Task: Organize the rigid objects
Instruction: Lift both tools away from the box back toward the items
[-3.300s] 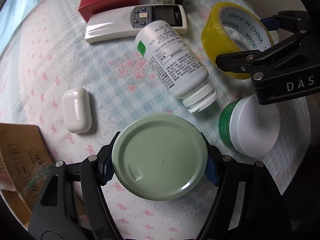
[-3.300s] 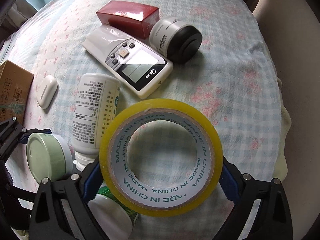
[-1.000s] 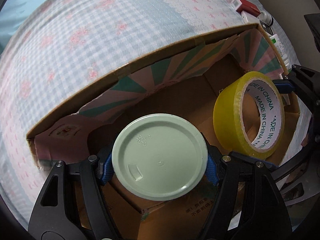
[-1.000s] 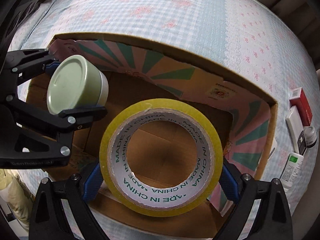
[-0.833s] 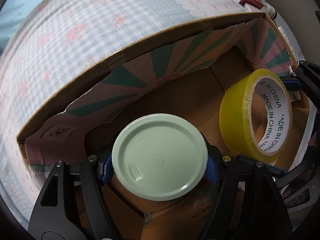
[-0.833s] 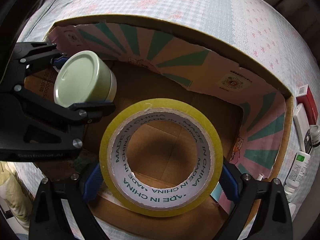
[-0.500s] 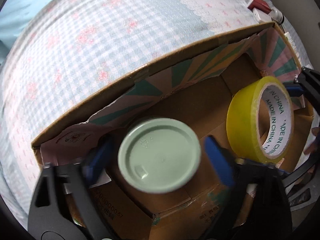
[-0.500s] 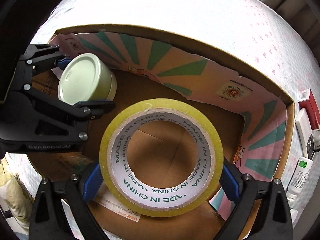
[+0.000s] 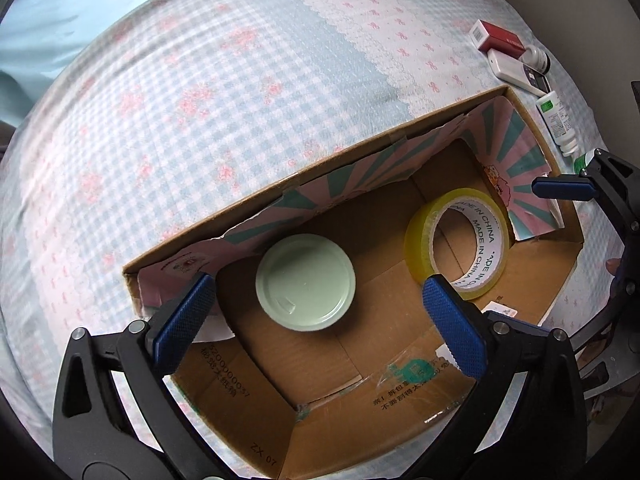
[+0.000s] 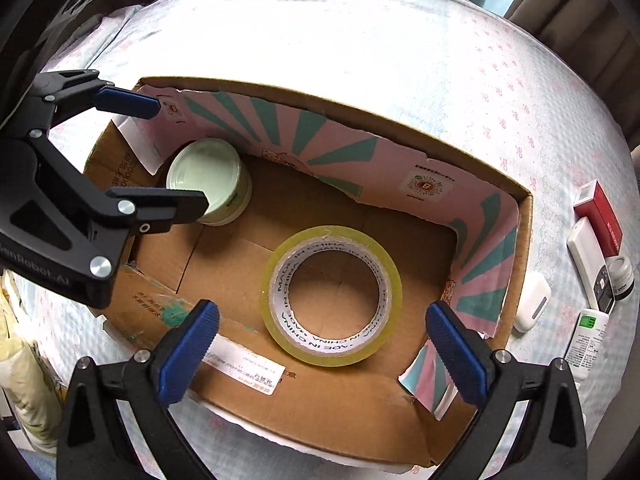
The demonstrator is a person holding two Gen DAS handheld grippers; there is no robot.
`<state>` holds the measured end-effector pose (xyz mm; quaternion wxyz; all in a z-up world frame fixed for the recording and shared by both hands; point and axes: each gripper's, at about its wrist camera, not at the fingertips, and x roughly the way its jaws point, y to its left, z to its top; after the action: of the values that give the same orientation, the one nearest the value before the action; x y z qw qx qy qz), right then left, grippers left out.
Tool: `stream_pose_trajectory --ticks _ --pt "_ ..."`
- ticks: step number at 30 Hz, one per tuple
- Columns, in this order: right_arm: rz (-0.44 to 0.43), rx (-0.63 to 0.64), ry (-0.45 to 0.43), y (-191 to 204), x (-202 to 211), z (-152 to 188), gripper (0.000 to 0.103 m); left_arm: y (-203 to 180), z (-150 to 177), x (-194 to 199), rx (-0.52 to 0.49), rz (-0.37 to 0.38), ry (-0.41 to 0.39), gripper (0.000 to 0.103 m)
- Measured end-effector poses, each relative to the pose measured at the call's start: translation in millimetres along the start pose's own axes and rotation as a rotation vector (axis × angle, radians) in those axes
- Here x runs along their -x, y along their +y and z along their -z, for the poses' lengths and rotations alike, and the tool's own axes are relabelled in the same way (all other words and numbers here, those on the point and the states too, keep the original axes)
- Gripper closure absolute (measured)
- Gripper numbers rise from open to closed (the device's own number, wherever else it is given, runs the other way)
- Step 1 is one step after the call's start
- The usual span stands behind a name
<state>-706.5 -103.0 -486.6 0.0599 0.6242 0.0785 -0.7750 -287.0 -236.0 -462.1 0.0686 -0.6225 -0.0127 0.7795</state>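
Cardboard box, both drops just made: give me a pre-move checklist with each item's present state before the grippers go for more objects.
1. Left gripper open, holding nothing: ok.
2. Right gripper open, holding nothing: ok.
3. Green-lidded jar upright on the floor of the cardboard box, near the far wall: ok.
4. Yellow tape roll lying flat on the box floor, apart from the jar: ok.
5. Objects left on the bed beside the box, including the red box, remote and white pill bottle: not ok, not yet packed.
6. Whether the tape has settled: cannot tell.
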Motion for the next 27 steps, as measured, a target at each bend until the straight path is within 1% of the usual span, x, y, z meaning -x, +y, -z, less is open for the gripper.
stream_pose_trajectory --ticks 3,7,9,12,15,18,21,24,27 --pt "0.022 0.020 0.007 4.6 9.7 -5.0 0.000 1.3 0.6 12.3 0.008 -0.011 -0.015 0.000" --pt "0.040 0.055 -0.021 11.8 32.2 -6.4 0.000 7.4 9.9 39.7 0.033 -0.022 -0.042 0.000" --pt "0.042 0.063 -0.032 5.3 43.0 -12.9 0.000 8.9 16.7 55.8 0.043 -0.033 -0.057 0.000" --pt "0.042 0.073 -0.056 11.1 56.8 -14.0 0.000 8.2 29.4 80.4 0.062 -0.046 -0.077 0.000" --pt "0.059 0.074 -0.096 19.3 79.6 -8.0 0.000 6.8 45.2 105.3 0.089 -0.056 -0.095 0.000" --pt "0.060 0.034 -0.130 22.7 104.0 -5.0 0.000 2.7 59.1 129.3 0.127 -0.067 -0.120 0.000" --pt "0.042 -0.023 -0.160 14.9 125.6 5.9 0.000 -4.7 70.4 154.0 0.167 -0.080 -0.161 0.000" --pt "0.047 -0.078 -0.187 5.3 146.7 18.3 0.000 -14.3 74.4 174.6 0.210 -0.099 -0.193 0.000" --pt "0.066 -0.133 -0.203 -9.0 166.7 33.8 0.000 -27.0 74.1 192.8 0.250 -0.088 -0.218 0.000"
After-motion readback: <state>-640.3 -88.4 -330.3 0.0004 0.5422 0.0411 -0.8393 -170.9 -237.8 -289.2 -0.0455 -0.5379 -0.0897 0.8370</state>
